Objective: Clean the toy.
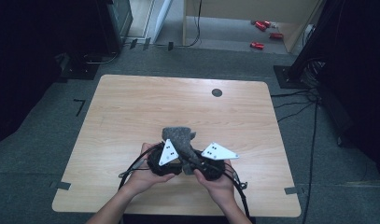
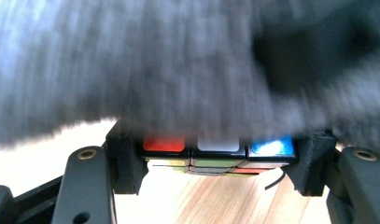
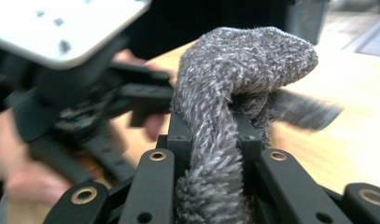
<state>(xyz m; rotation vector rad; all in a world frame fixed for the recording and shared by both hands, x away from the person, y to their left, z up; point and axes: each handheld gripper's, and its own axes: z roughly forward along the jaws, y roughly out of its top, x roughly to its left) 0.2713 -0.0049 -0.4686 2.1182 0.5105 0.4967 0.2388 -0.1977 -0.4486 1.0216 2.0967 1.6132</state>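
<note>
- The left gripper (image 1: 174, 156) is clamping a puzzle cube (image 2: 218, 156) between its jaws, at the near middle of the wooden table (image 1: 127, 112).
- The right gripper (image 1: 197, 163) is pinching a grey fuzzy cloth (image 3: 234, 84), which is draping over the cube's top.
- Judged progress: wiping is under way; the cube's lower faces are probably remaining, then setting it down.
- Grey carpet is surrounding the table; red objects (image 1: 262, 32) are lying far right.
</note>
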